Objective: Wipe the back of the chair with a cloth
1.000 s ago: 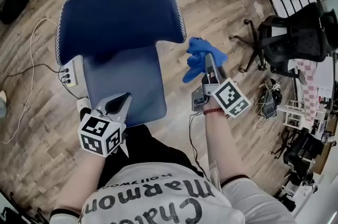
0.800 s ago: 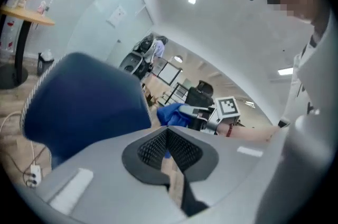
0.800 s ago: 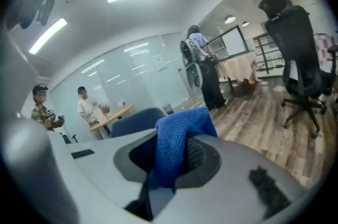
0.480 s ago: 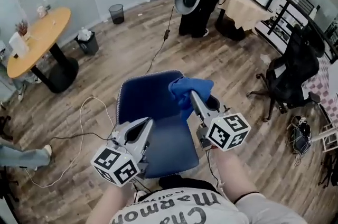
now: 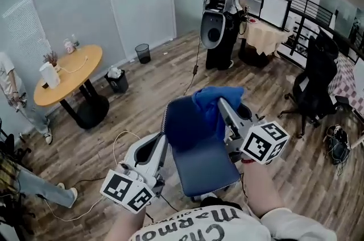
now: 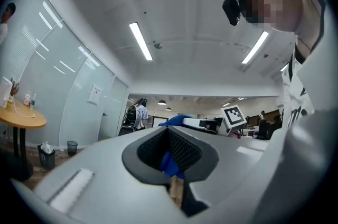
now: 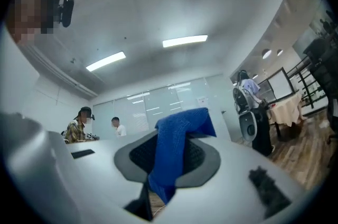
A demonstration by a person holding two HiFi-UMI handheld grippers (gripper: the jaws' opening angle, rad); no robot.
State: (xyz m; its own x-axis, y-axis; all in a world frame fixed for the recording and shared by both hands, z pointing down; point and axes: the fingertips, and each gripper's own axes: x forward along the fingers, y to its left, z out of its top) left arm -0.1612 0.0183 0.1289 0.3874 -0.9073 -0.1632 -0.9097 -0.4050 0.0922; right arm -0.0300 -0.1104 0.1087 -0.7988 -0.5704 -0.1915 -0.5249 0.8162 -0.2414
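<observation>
The blue chair (image 5: 200, 166) stands on the wood floor in front of me, its darker backrest (image 5: 181, 120) at the far side. My right gripper (image 5: 223, 104) is shut on a blue cloth (image 5: 211, 99), which hangs over the backrest's upper right part. In the right gripper view the cloth (image 7: 177, 138) drapes down between the jaws of the right gripper (image 7: 169, 159). My left gripper (image 5: 160, 146) hovers left of the seat, shut and holding nothing. In the left gripper view the left gripper (image 6: 170, 150) shows only a sliver of blue behind its jaws.
A round wooden table (image 5: 68, 72) and two bins (image 5: 143, 53) stand at the left. A person with a backpack (image 5: 224, 7) stands at the far middle. A black office chair (image 5: 315, 83) is at the right. A white cable (image 5: 120, 140) loops on the floor.
The head view has tipped up from the floor to the room. Both grippers rose, and the cloth moved from right of the chair onto the backrest's upper right part.
</observation>
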